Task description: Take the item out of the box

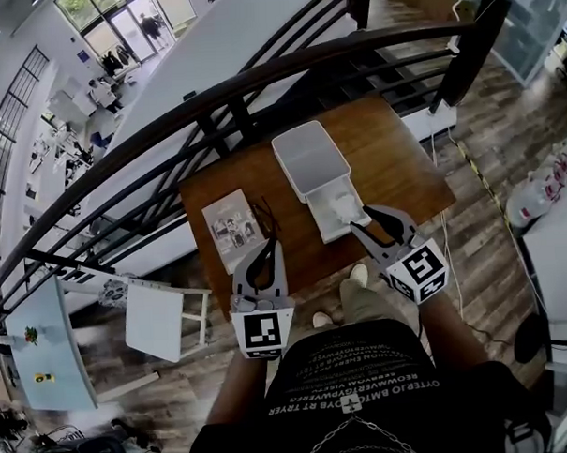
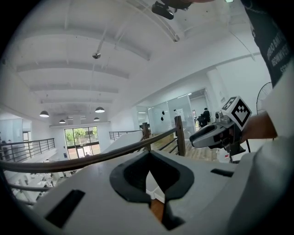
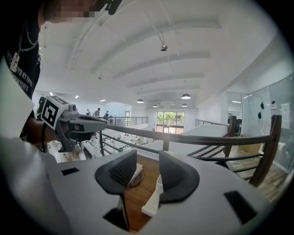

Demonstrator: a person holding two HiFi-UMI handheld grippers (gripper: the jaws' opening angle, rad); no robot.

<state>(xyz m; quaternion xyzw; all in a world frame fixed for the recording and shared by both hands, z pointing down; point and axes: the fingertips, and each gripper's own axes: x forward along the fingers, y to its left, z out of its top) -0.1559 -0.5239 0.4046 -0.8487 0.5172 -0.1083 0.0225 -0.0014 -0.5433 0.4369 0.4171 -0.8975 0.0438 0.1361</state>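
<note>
So far nothing is lifted: the item [image 1: 342, 205], a pale thing whose form I cannot make out, lies inside the open box [image 1: 329, 232] on the table [image 1: 403, 159]. What looks like the lid [image 1: 311, 159] sits just beyond the box, against its far end. A booklet [image 1: 234, 229] lies to the left, apart from the box.

The right gripper [image 1: 366, 219] hovers at the box's near right corner. Its jaws stand apart with nothing between them; its own view shows only wood and the box's white edge through the gap. The left gripper [image 1: 265, 244] hangs over the table's near edge, close to the booklet. Its jaws are drawn together, with only a sliver of gap and nothing held.

The step in hand looks like the approach to the box, with the grasp not yet made. The right gripper seems the better placed of the two. The next move likely calls for carrying it forward and left over the box, then lowering it so the jaws straddle the item inside the walls. It would then close and lift straight up. The left gripper may need to steady the box.
</note>
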